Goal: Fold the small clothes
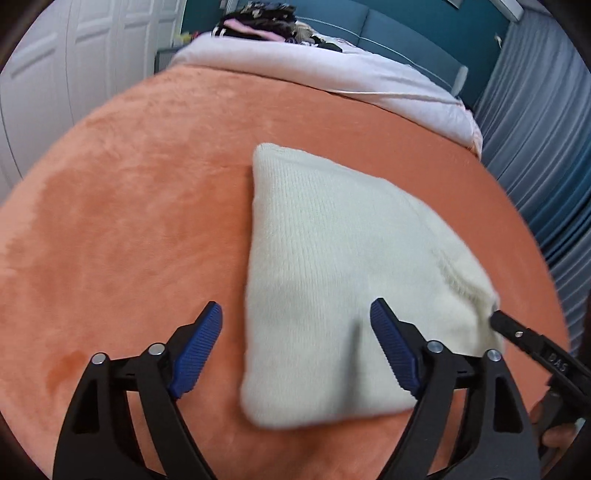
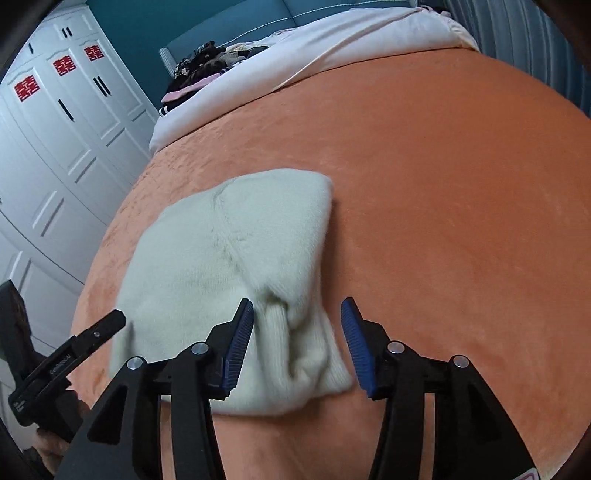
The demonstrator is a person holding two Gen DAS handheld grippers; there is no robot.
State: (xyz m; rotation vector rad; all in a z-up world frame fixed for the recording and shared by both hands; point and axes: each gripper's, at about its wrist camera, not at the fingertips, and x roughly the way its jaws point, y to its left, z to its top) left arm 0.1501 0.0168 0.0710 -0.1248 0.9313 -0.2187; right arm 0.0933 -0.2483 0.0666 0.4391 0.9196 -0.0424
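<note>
A cream knitted garment (image 1: 332, 258) lies folded into a compact block on the orange blanket (image 1: 129, 221). My left gripper (image 1: 295, 321) is open, hovering over the garment's near left edge, empty. The right gripper's black tip shows at the garment's right corner in the left wrist view (image 1: 517, 336). In the right wrist view the same garment (image 2: 221, 258) lies ahead and left. My right gripper (image 2: 297, 314) is open with its jaws either side of the bunched near corner of the garment. The left gripper (image 2: 74, 350) shows at the lower left.
A white duvet (image 1: 332, 77) is bunched at the far end of the bed with a pile of dark clothes (image 1: 258, 22) behind it. White wardrobe doors (image 2: 55, 147) stand to the left. A grey curtain (image 1: 546, 147) hangs on the right.
</note>
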